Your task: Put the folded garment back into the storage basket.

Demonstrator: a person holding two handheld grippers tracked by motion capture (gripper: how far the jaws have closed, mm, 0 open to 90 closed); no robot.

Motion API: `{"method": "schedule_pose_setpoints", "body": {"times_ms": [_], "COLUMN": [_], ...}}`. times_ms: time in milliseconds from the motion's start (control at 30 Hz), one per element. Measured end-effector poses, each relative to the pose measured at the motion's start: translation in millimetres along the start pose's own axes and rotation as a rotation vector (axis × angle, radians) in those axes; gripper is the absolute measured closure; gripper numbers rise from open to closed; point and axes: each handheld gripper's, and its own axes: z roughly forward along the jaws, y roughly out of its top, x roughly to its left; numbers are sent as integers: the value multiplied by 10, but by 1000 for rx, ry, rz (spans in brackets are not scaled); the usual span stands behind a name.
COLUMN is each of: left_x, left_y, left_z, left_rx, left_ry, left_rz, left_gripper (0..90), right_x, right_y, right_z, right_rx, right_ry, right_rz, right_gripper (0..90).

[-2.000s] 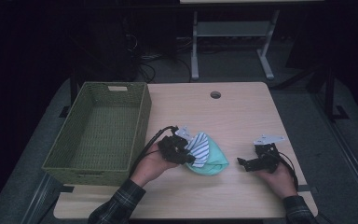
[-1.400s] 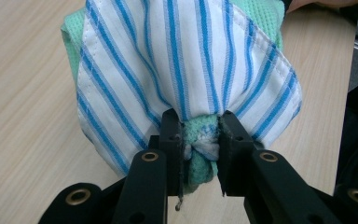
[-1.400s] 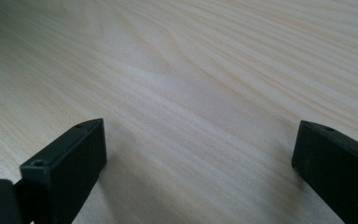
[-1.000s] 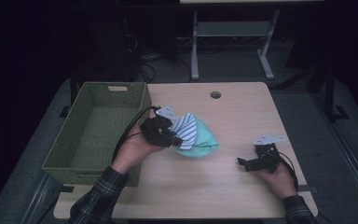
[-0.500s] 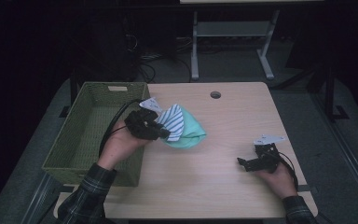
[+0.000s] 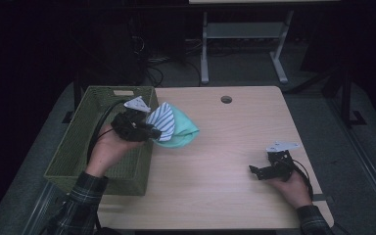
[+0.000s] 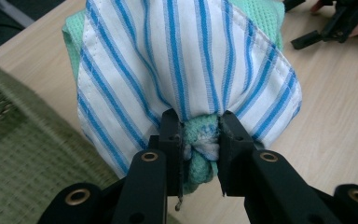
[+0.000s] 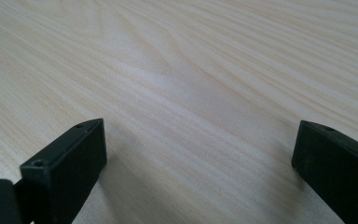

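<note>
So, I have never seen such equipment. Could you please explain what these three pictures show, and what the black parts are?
A person sits at a table and holds a hand tool in each hand. Each tool is a gripper with two black fingers.

The high view looks down from above. The two other pictures come from small cameras that ride on the grippers and look along their fingers.

The left gripper is shut on two bunched cloths, a striped cloth and a green cloth, near the rim of a green basket at the table's left.

The right gripper rests low over the bare table at the right, fingers apart, holding nothing.
</note>
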Motion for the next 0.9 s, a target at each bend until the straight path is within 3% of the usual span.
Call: {"method": "schedule_pose_setpoints", "body": {"times_ms": [633,900], "left_x": [342,512], "left_y": [-309,-516], "left_z": [-293,-384], "left_rx": [-4,-5], "left_ry": [139,202], "left_rz": [-112,-195], "left_gripper": [739,739], "right_x": [0,0], "right_y": [0,0], "right_z": [0,0], "right_rx": [0,0], "right_ry": [-1,-2], "right_rz": [0,0], "right_gripper": [26,26]}}
